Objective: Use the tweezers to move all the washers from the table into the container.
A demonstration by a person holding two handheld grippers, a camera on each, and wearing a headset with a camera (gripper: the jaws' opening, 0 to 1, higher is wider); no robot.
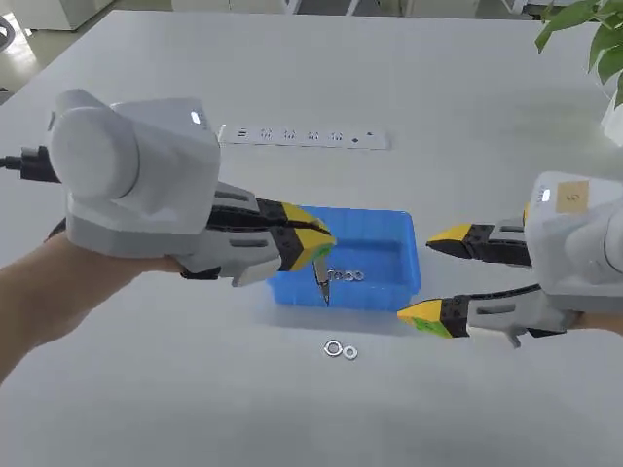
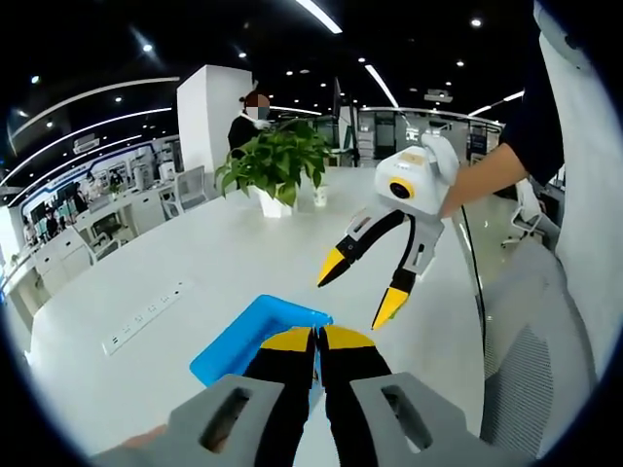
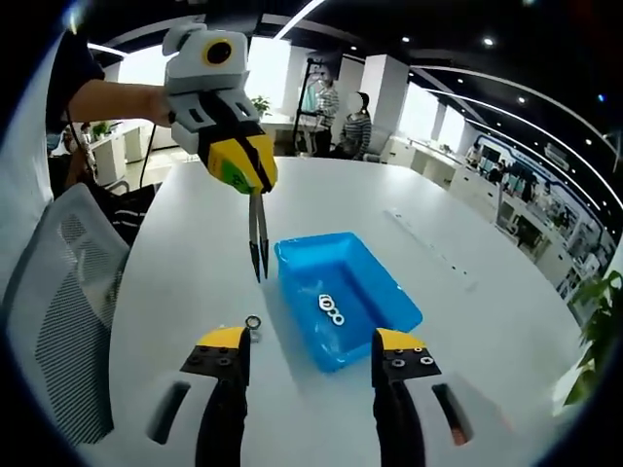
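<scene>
Head view: a pale grey bench [image 1: 195, 389] fills the scene, smooth and matte, with a white power strip [image 1: 304, 136] lying flat toward its far side and the leaves of a potted plant [image 1: 584, 29] at the far right corner. A blue container [image 1: 384, 229] sits near the middle. Several washers [image 1: 346, 276] lie together on its floor, and two more [image 1: 341, 349] rest touching each other on the bare bench just in front of its near wall.

The left gripper [image 1: 319, 248] reaches in from the left, its yellow-tipped fingers [image 1: 302, 238] clenched on the tweezers [image 1: 323, 282], which hang tips-down beside the container's near wall. The right gripper [image 1: 419, 274] sits at the container's right end, its fingers spread apart and grasping nothing.

The right gripper view shows the tweezers' tips close together, just off the container's corner and above the bench, with a washer on the bench near them. A mesh-backed chair [image 3: 68, 311] stands at the bench's edge. Around it is an open-plan office under a dark ceiling with long light strips [image 3: 292, 19], white pillars, rows of desks, and people [image 3: 341, 117] standing well back.
</scene>
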